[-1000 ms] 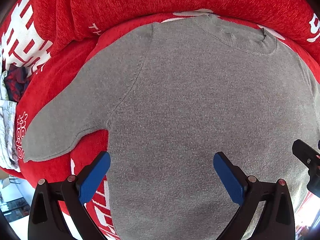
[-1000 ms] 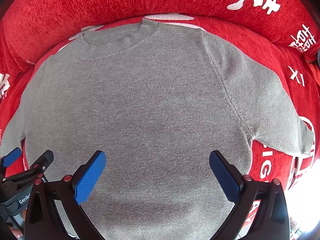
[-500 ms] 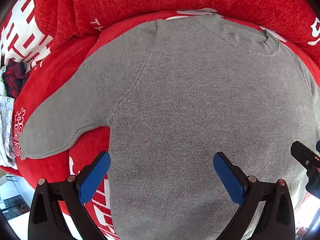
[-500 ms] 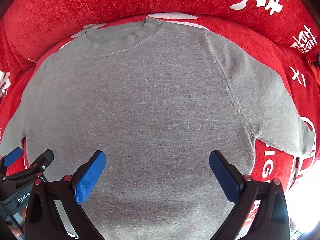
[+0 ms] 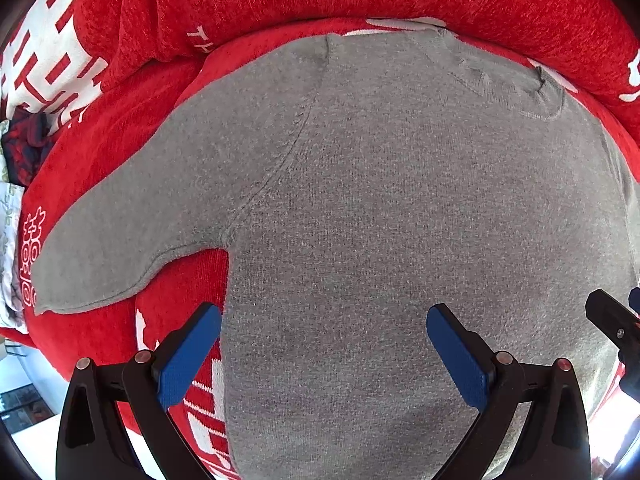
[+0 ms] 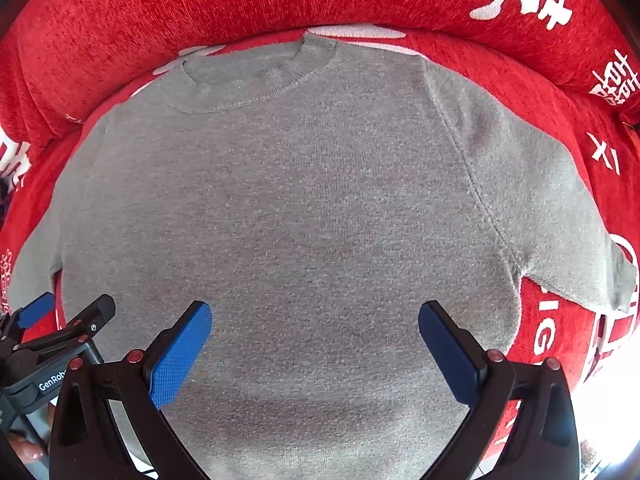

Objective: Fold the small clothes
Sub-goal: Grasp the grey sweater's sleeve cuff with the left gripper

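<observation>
Left wrist: grey sweater (image 5: pixel 400 208) flat on red sofa cover (image 5: pixel 120 128).

grey knit sweater (image 5: pixel 400 220) flat, face-up on red cover (image 5: pixel 120 140), both short sleeves spread out, collar far side

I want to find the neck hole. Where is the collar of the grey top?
In the right wrist view the collar sits top left of centre, at the grey top's far edge, against the red cushion.
</observation>
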Demonstrator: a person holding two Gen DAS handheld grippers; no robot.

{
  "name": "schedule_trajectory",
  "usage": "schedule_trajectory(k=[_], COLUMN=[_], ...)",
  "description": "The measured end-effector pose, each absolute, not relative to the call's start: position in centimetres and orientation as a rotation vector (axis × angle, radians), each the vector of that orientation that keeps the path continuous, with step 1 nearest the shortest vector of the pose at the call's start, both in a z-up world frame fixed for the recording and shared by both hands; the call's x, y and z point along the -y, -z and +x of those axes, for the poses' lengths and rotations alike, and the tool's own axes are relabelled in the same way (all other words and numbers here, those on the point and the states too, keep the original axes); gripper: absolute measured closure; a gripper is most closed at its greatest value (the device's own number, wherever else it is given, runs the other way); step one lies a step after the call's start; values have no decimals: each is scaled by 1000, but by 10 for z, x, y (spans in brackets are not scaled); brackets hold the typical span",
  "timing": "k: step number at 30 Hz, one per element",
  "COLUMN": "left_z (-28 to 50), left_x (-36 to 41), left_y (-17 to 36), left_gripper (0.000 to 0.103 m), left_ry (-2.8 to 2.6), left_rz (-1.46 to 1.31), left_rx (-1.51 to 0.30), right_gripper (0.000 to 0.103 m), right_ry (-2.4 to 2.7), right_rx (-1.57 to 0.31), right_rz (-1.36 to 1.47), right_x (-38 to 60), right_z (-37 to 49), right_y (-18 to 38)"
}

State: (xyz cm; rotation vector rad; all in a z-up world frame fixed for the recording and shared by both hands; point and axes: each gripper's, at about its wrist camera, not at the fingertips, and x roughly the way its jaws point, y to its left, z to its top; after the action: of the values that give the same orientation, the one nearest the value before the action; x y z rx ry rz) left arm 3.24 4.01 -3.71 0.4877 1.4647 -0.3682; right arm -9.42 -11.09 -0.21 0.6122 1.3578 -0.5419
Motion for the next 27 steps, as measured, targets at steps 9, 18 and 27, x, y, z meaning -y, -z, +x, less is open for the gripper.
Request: schedule_trajectory(k=[9, 18, 27], left_z=[47, 80, 126], left_x=[-49, -103, -274], left_y=[40, 35, 39], left_gripper=[0, 0, 0], left_ry=[395, 435, 250], left_rz=[429, 164, -305], left_rx=[-1473, -1463, -1357], right_gripper=[0, 0, 0], right_ry=[547, 483, 347], right_rx=[-1337, -1382, -1382], right_rz=[641, 549, 469], right_x=[110, 73, 14], right_z=[-97, -69, -14], right_y=[-6, -13, -21])
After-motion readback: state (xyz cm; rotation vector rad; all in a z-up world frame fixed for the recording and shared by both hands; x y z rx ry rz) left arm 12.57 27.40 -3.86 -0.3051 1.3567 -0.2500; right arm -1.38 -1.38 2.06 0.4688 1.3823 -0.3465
